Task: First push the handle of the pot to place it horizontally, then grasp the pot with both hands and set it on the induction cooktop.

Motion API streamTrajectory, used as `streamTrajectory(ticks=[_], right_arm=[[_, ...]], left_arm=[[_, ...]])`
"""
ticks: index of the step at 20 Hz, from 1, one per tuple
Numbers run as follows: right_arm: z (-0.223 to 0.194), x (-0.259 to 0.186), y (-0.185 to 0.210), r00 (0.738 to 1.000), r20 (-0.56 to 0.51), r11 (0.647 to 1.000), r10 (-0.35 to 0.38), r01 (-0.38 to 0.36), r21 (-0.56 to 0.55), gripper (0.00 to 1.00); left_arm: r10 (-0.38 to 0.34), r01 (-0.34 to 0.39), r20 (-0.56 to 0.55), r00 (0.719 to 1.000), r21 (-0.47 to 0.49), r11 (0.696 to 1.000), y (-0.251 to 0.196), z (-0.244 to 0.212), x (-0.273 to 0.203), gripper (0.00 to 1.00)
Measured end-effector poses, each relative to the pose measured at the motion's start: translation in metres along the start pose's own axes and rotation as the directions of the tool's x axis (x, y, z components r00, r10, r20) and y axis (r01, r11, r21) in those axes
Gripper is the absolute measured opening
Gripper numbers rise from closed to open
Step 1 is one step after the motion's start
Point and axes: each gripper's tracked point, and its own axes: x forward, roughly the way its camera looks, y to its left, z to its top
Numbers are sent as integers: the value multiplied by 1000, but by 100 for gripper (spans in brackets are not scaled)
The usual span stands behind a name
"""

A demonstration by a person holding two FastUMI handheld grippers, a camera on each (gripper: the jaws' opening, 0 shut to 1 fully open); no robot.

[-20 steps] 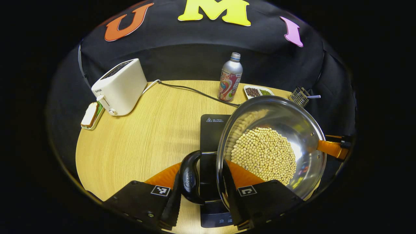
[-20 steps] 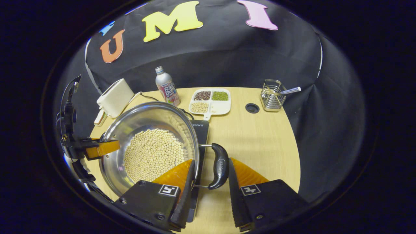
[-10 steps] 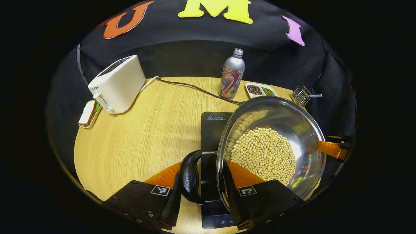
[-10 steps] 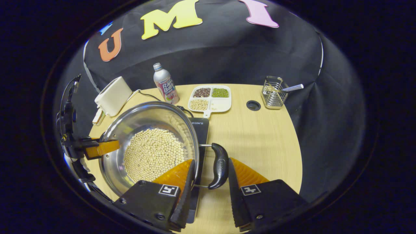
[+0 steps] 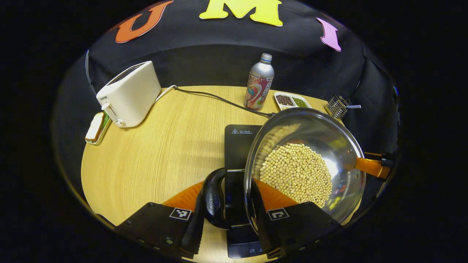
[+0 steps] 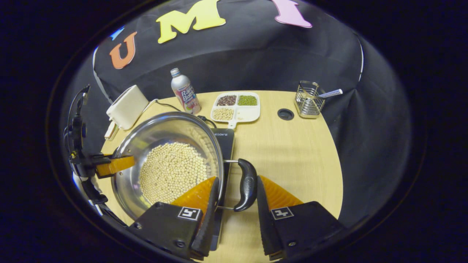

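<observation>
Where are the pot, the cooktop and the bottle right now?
pot (image 5: 340, 146), left gripper view, bare inner wall.
cooktop (image 5: 237, 140), left gripper view, black glass top.
bottle (image 6: 184, 95), right gripper view, middle of its body.

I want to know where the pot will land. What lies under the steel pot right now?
Under the round steel pot of pale beans lies the flat black induction cooktop on the wooden table. The pot covers the cooktop's right part, so whether its base touches cannot be seen.

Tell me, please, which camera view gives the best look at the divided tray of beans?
The right gripper view: the divided tray lies unobstructed behind the pot, all four compartments visible. In the left gripper view, the tray is small and far off, its near part hidden by the pot's rim.
</observation>
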Motion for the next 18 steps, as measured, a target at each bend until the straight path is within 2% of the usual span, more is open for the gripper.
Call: streamTrajectory(ticks=[10,11,12,14,15,16,17,18], right_arm=[[1,-1,-1,999,34,1000,-23,24,-8,54],[1,0,-1,999,38,1000,-23,23,-7,54],[2,-2,-1,999,42,1000,-21,21,-2,55],[3,-2,-1,999,49,1000,-18,18,2,56],[4,-2,-1,998,62,1000,-17,17,4,57],[6,-3,-1,997,73,1000,-15,15,-5,58],[5,-3,-1,996,89,1000,-13,15,-25,59],[7,-3,-4,993,118,999,-27,30,-26,61]], left_arm=[[-10,9,11,1000,12,1000,0,4,1,61],[-12,12,13,1000,11,1000,-1,4,1,72],[-14,14,10,1000,10,1000,-1,4,1,62],[-17,17,7,1000,11,1000,0,3,0,62],[-19,18,10,1000,13,1000,0,4,1,53],[-19,19,8,1000,16,1000,-1,4,1,63],[-19,19,9,1000,19,1000,-1,4,0,64],[-11,11,14,1000,36,999,0,2,-3,77]])
